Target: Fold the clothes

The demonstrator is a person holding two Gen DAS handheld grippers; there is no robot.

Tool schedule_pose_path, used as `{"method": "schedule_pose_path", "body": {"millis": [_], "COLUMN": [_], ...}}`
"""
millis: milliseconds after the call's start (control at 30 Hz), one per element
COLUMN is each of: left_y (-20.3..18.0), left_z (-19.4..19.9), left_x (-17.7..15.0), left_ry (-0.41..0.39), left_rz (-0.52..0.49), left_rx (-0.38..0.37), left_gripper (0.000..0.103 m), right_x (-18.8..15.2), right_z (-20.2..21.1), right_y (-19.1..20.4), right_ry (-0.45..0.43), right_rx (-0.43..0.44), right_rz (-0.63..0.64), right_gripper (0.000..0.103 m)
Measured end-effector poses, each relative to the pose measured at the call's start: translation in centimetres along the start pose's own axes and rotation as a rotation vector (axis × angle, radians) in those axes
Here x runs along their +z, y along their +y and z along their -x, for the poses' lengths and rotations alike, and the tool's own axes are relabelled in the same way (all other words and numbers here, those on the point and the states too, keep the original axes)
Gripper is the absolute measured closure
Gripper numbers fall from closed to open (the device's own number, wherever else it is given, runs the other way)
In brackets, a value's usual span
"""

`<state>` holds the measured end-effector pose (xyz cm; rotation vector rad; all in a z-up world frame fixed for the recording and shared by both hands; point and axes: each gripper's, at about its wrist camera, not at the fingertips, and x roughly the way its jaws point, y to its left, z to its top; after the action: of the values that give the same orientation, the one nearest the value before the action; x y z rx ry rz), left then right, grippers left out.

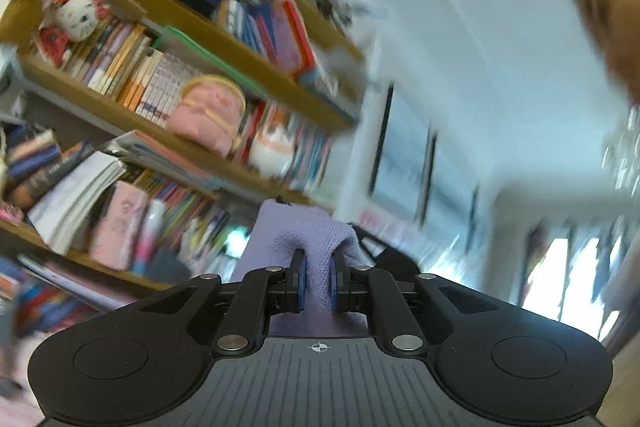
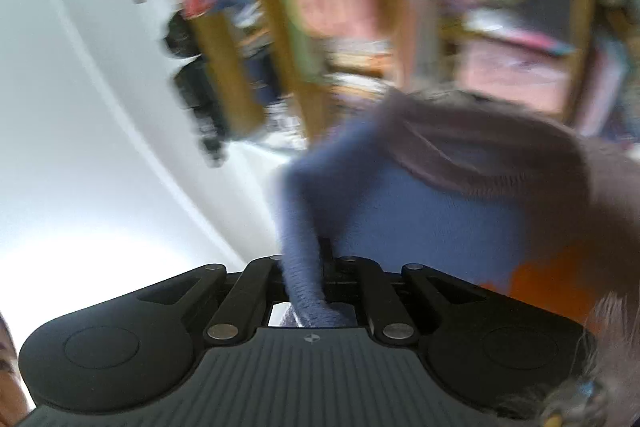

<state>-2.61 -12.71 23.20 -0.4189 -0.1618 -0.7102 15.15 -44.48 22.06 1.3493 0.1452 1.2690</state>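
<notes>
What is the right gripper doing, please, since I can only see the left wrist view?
Observer: The right gripper is shut on the blue cloth, a bunched fold running down between its fingers.
Operator: Does the cloth look the same over there?
Observer: No, a brown part shows above the blue.
Operator: Which way does that camera face?
Observer: Toward the blurred bookshelf and a white wall.

Garment between the jaws of the left gripper: lavender, fine woven texture. Jaw pads: blue, on black housings. In the right wrist view, the garment ahead of the jaws reads blue-violet with a brownish-grey band. Bookshelf beyond the jaws: mustard-yellow boards, multicoloured spines. Wall: white.
</notes>
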Motion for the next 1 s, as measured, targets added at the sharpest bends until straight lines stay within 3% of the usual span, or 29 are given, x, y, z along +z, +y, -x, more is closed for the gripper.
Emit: {"method": "schedule_pose_path", "body": {"millis": [67,167,300,367,433,567,600,633,700,833,933,1000], "left_y": [3.1,8.9,15.7,17.7,19.3,21.9,22.7,23.4,24.5,25.6,26.6,25.3], "left_z": [1.4,4.2,7.6,8.3,8.8,8.1,7.7,7.6,7.5,8.7,9.4,9.0], "left_x": [-0.9,-5.7,-14.3,-16.4,-17.9,-17.0,-16.8,-16.9,-16.9,-16.4,-15.8,-15.7], "left_ry": [0.022,0.19,0.497,0.573,0.627,0.65,0.66,0.669,0.681,0.679,0.664,0.663], "left_rz": [0.1,0.221,0.33,0.337,0.333,0.286,0.279,0.273,0.261,0.247,0.256,0.233], "left_rx": [0.069,0.313,0.653,0.72,0.764,0.797,0.81,0.824,0.853,0.906,0.982,0.945], "left_gripper": [0.093,0.093,0.094,0.094,0.094,0.094,0.094,0.094,0.094,0.094,0.094,0.093], "right_x": [-1.0,-3.1,-8.1,-11.0,-13.0,-14.8,-15.4,-16.0,-16.8,-17.6,-18.0,-18.3], "right_z": [-2.1,-4.7,-6.3,-6.2,-6.7,-10.0,-9.9,-9.9,-8.5,-3.4,1.1,3.8], "right_y": [0.6,-2.4,-14.2,-18.9,-21.3,-21.6,-22.0,-22.3,-22.4,-20.3,-19.0,-18.1], "right_ry": [0.031,0.138,0.365,0.414,0.435,0.519,0.544,0.568,0.585,0.608,0.623,0.636], "right_rx": [-0.057,-0.348,-0.81,-0.964,-0.994,-1.006,-1.019,-1.034,-1.055,-1.096,-1.182,-1.242], "right_rz": [0.032,0.099,0.033,-0.02,-0.058,0.09,0.12,0.149,0.213,0.328,0.365,0.405], "right_gripper": [0.099,0.099,0.099,0.098,0.098,0.095,0.09,0.069,0.049,0.05,0.05,0.05]}}
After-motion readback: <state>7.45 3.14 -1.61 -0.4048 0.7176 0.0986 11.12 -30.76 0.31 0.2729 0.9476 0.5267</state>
